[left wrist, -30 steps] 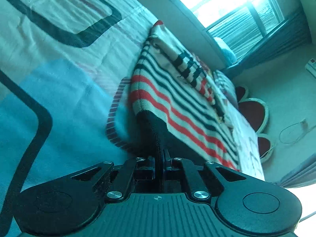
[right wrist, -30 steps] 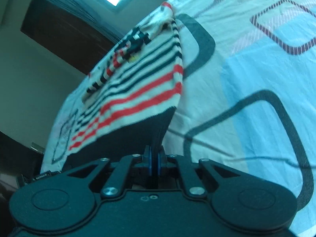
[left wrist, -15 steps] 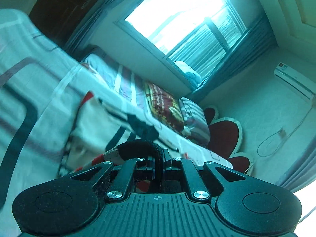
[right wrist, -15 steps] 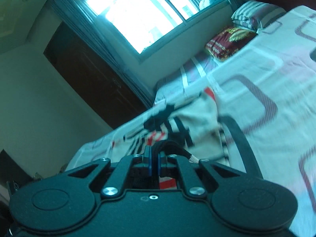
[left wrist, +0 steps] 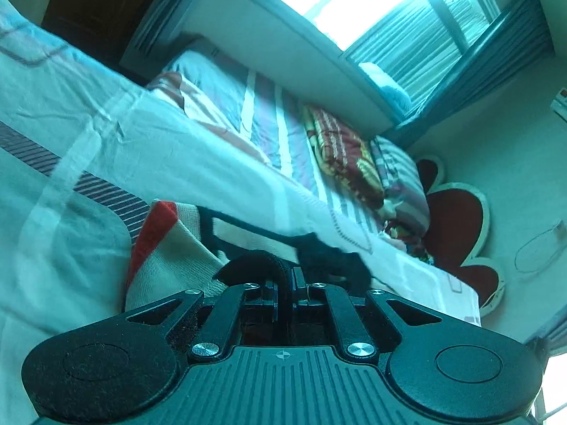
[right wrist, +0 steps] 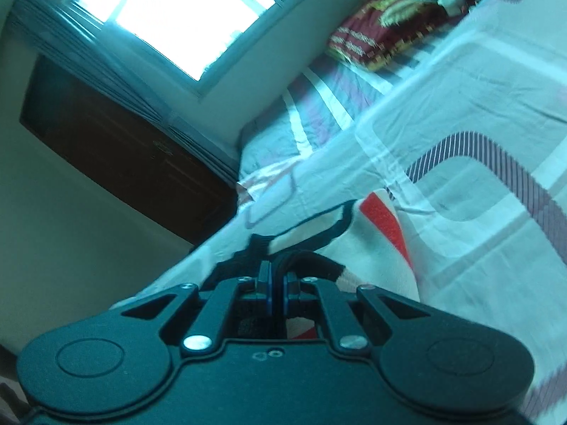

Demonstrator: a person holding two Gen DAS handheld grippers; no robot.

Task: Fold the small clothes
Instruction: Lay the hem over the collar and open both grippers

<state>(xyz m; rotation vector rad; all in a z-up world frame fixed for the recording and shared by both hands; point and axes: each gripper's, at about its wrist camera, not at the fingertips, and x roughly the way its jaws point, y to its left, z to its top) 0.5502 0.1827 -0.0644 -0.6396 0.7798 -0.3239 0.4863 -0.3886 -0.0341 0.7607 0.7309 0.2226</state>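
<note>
**Carrying the dark hem over to finish the fold**

The left gripper (left wrist: 285,279) is pinching the dark knitted hem of the small striped sweater (left wrist: 170,248), its fingers closed tight with the band arching up between them. The right gripper (right wrist: 276,276) is doing the same on its side, fingers clamped on the black edge of the sweater (right wrist: 372,248). The garment itself is lying low on the patterned bedsheet (left wrist: 71,134), just ahead of both tools, cream knit with a red block showing at its far end; its near part is hidden under the gripper bodies. Far off, folded blankets (right wrist: 375,46) are sitting by the window wall.

Judging by the task, the hem is being brought over the body of the garment. To do this well, both hands should be travelling together at the same height and pace, keeping the hem taut between them so the edge is landing straight rather than skewed. Lowering gently until the hem is resting on the layer beneath matters before letting go, since soft knit is likely to slump or spring back if dropped from above.
</note>
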